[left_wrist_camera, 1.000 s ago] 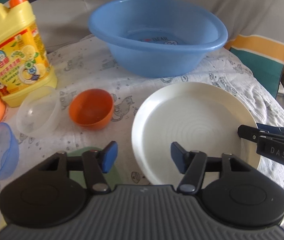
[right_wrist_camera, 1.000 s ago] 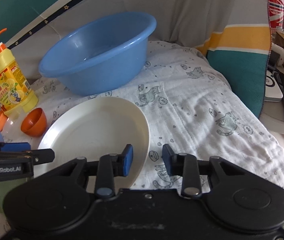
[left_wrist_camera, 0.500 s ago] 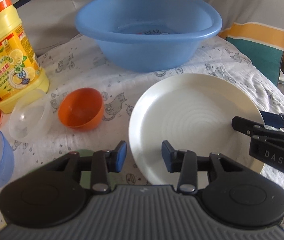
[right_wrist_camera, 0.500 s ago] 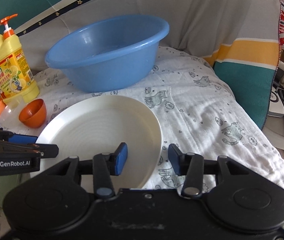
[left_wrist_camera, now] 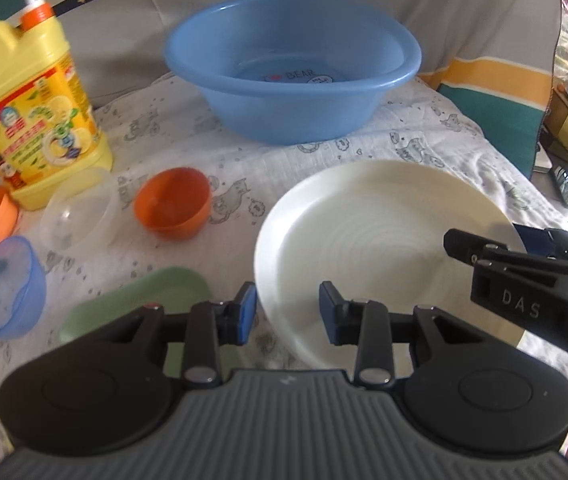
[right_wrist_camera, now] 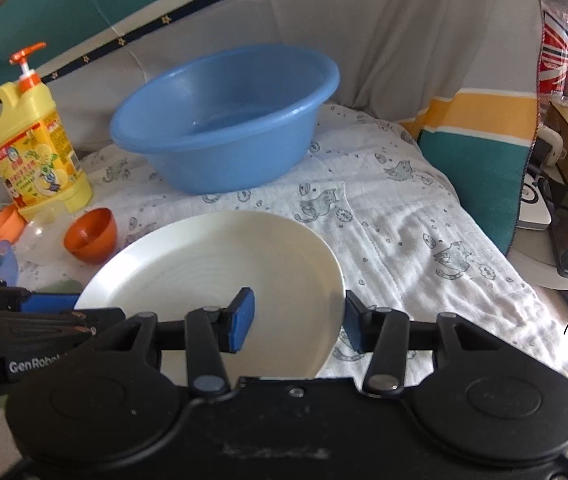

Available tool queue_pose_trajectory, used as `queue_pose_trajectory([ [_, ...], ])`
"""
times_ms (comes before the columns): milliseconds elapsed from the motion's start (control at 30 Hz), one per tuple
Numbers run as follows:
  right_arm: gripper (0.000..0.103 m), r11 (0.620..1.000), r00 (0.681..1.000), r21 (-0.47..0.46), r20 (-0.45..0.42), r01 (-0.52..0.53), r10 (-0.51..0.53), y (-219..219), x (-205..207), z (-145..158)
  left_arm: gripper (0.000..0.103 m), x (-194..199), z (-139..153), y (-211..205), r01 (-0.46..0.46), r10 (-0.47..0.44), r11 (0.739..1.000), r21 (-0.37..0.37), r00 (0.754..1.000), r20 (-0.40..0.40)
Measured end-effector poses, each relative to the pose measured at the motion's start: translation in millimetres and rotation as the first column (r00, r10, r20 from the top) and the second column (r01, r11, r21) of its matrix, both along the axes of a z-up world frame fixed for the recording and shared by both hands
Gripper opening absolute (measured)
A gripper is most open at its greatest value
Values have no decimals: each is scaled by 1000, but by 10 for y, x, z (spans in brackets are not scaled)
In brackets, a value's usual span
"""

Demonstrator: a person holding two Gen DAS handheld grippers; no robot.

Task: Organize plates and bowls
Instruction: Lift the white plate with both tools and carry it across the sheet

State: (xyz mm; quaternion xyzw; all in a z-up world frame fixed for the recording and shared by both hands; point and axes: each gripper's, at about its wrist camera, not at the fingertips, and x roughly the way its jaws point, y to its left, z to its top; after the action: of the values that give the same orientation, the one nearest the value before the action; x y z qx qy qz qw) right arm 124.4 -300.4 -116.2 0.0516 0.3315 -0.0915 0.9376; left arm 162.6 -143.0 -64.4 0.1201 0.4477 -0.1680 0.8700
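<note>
White plate (right_wrist_camera: 220,264) straddled at its rim by both grippers' fingers, spread, not pinching: right gripper (right_wrist_camera: 297,322) at the right edge, left gripper (left_wrist_camera: 287,314) at the left edge. Step looks like grasping the plate; next: close, lift level. Blue basin (left_wrist_camera: 291,64) ahead, orange bowl (left_wrist_camera: 172,202) left. Surface is a cat-print cloth (right_wrist_camera: 395,224) on soft furniture, so no firm worktop.

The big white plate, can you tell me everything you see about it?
The white plate is round, glossy and looks ceramic, with faint ring grooves in its middle. Nothing lies in it. It sits on the cat-print cloth, in front of the blue basin. The left tongs and right tongs are open, each straddling its rim.
</note>
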Motion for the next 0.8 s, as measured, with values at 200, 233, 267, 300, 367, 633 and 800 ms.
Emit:
queue_pose_trajectory([
  [200,48,997,998,-64,40,-35,38,195,-349,204,34,-345,181,145,-7,8,999,-34,1000,13],
  [233,48,997,998,-69,44,-40,43,226,-414,235,34,-413,214,168,-5,6,999,-37,1000,16],
  [267,48,997,998,-70,45,-43,46,245,-473,258,34,-478,244,196,-3,4,999,-39,1000,18],
  [300,48,996,998,-73,45,-45,48,264,-535,285,34,-541,270,218,-1,2,999,-41,1000,19],
  [367,48,996,998,-78,44,-47,51,312,-669,335,34,-676,318,254,4,-3,999,-45,1000,21],
  [633,48,996,999,-76,26,-38,41,397,-1219,404,38,-1241,417,358,30,-28,998,-61,999,27],
  [800,48,995,999,-86,8,-42,43,455,-1488,385,39,-1512,386,428,33,-32,997,-68,999,14],
])
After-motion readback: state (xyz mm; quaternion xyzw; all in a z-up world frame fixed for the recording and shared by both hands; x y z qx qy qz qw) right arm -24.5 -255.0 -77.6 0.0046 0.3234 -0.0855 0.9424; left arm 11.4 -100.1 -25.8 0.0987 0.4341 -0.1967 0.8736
